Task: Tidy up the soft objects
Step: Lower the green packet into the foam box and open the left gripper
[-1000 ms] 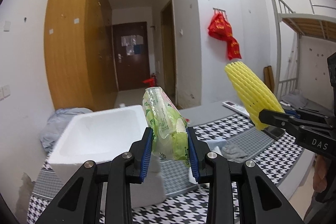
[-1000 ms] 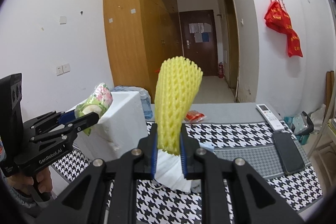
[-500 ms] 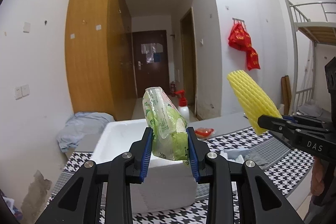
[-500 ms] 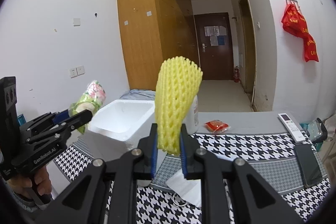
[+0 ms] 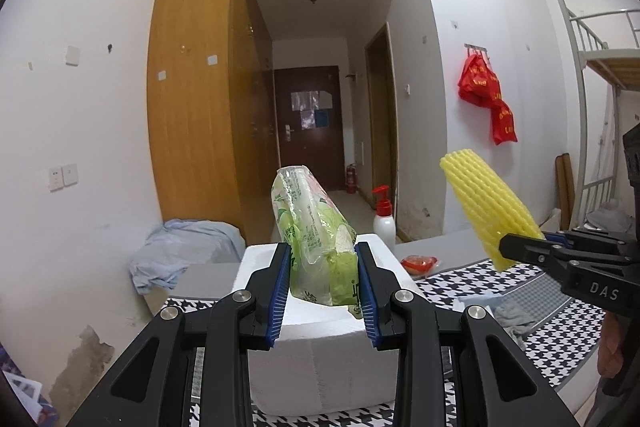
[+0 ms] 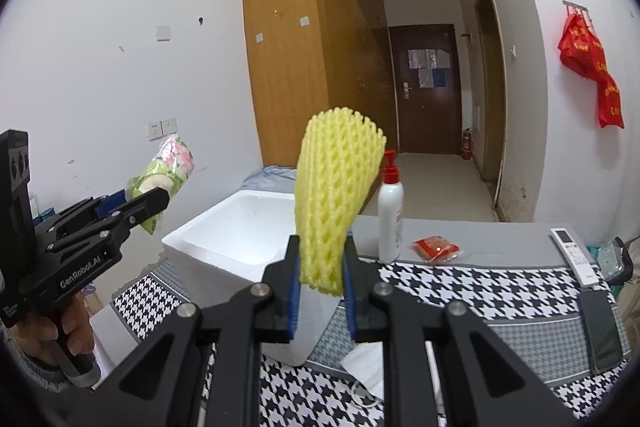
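**Both Grippers Loaded Above the Foam Box**

Above the houndstooth-patterned tablecloth (image 6: pixel 460 291), two black hand-held grippers each carry a soft item. From the left wrist camera, the left gripper (image 5: pixel 322 283) has its blue-padded jaws closed on a green, floral-printed plastic pack of tissues (image 5: pixel 316 239), which stands nearly upright between the pads and leans slightly toward 11 o'clock. Directly behind and below the pack sits the white rectangular foam box (image 5: pixel 320 347), its open top facing up.

At 3 o'clock in that same view, the right gripper (image 5: pixel 520 251) reaches in from the edge, its jaws clamped on the lower end of a yellow foam-mesh fruit sleeve (image 5: pixel 486 211) that tilts toward 11 o'clock.

From the right wrist camera, the sleeve rises straight up from between the blue pads, flaring wider at its top. The foam box lies at 10 o'clock from the sleeve, just behind the fingers, and its hollow looks bare as far as it shows. A white pump bottle with a red nozzle (image 6: pixel 390 215) stands upright just right of the box. A small red sachet (image 6: pixel 436 249) lies near the bottle at 3 o'clock, and a white remote control (image 6: pixel 574 255) rests farther along toward the table's right edge beside a dark phone (image 6: pixel 600 331). A person's hand (image 6: pixel 52 335) grips the left gripper's handle at 8 o'clock.
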The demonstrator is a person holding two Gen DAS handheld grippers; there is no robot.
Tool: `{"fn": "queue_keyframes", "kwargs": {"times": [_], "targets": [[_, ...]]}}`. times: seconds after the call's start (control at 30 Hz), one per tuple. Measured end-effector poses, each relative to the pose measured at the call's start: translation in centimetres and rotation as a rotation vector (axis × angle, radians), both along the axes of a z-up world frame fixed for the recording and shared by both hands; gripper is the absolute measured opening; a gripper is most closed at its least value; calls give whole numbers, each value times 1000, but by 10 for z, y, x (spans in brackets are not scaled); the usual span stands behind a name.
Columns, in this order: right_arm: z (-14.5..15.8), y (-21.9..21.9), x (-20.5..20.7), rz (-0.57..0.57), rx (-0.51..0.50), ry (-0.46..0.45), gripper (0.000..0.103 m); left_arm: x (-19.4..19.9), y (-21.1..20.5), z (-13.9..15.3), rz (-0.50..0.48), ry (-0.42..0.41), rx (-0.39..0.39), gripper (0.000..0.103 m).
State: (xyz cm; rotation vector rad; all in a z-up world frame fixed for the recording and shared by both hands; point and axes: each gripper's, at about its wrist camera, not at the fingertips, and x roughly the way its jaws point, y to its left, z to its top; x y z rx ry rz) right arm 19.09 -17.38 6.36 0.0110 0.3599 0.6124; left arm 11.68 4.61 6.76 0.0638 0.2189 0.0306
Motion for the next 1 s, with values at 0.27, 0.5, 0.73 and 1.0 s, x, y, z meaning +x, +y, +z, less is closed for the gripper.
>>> {"fn": "queue_keyframes", "kwargs": {"times": [0.27,0.5,0.73,1.0], "targets": [[3,23,4,53,-20,-5,22,5,7,-1,16,2,-1,34],[5,38,8,78,-32,-7,22,11,8,-2,24,9,-5,34],[5,49,15,107,-33,-5,22,23,13,-6,32,34,-17,34],[5,57,22,112,-45,1,22,42,18,-8,13,67,-41,34]]}}
